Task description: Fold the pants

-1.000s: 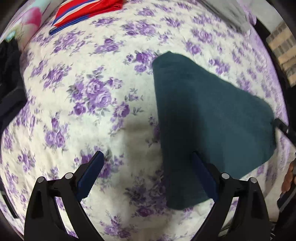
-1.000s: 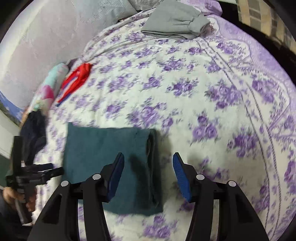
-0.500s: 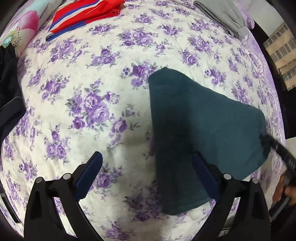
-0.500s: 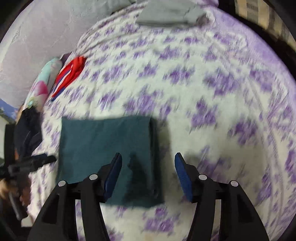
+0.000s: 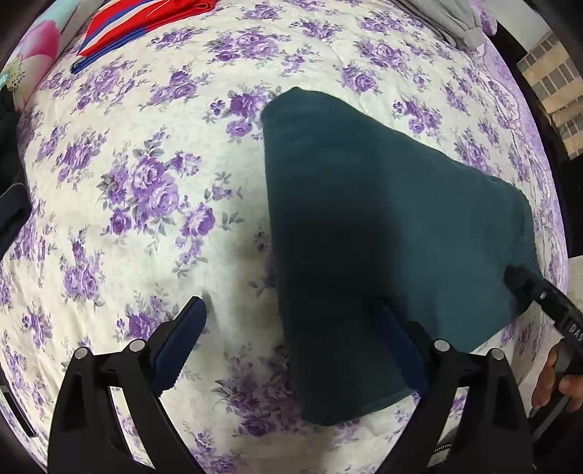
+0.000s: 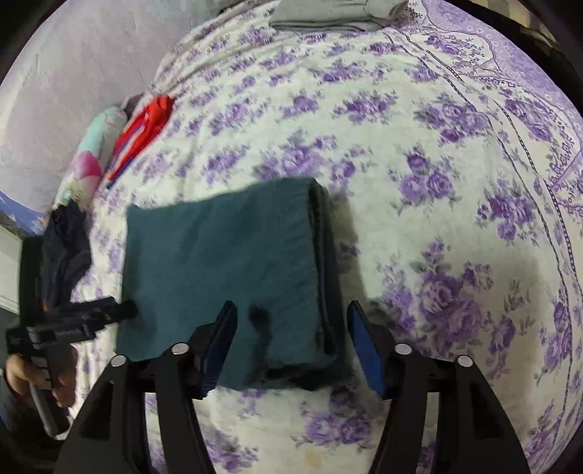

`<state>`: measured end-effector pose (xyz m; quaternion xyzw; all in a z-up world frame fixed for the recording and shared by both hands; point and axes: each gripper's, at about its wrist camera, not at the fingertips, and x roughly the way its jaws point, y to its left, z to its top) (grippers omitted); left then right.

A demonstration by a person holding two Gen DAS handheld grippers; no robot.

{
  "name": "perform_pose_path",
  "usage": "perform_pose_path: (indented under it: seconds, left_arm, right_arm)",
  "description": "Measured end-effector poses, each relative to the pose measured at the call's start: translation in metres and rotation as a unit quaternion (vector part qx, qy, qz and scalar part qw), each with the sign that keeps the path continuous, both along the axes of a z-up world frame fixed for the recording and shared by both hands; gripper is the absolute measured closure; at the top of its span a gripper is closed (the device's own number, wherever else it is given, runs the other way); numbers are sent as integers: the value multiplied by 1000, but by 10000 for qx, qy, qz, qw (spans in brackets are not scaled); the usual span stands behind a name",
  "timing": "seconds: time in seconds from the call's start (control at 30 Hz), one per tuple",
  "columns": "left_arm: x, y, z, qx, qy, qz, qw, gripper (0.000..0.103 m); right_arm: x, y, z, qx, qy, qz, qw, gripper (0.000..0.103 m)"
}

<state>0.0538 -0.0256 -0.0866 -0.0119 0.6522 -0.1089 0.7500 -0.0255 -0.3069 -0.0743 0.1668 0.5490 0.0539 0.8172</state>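
Observation:
The dark teal pants lie folded into a thick rectangle on the purple-flowered bedspread; they also show in the right wrist view, with the stacked fold edge on their right side. My left gripper is open and empty, above the pants' near left edge. My right gripper is open and empty, just above the pants' near right corner. Each gripper shows in the other's view at the pants' side: the right one, the left one.
A red and blue garment and a floral pillow lie at the far left. Folded grey clothing lies at the far end of the bed. A dark garment lies at the left edge.
Both grippers have come a little closer to the pants and stayed open. The pants have not moved.

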Motion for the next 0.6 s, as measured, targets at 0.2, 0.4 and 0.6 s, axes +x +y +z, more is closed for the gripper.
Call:
perform_pose_path:
  seconds: [0.2, 0.4, 0.6]
  left_arm:
    - [10, -10, -2, -321, 118, -271, 9990, 40]
    - [24, -24, -15, -661, 402, -304, 9965, 54]
    - [16, -44, 9, -640, -106, -844, 9943, 84]
  right_arm:
    - [19, 0, -8, 225, 24, -73, 9997, 37]
    - [30, 9, -23, 300, 149, 17, 9994, 73]
    - [32, 16, -2, 561, -60, 360, 9978, 82]
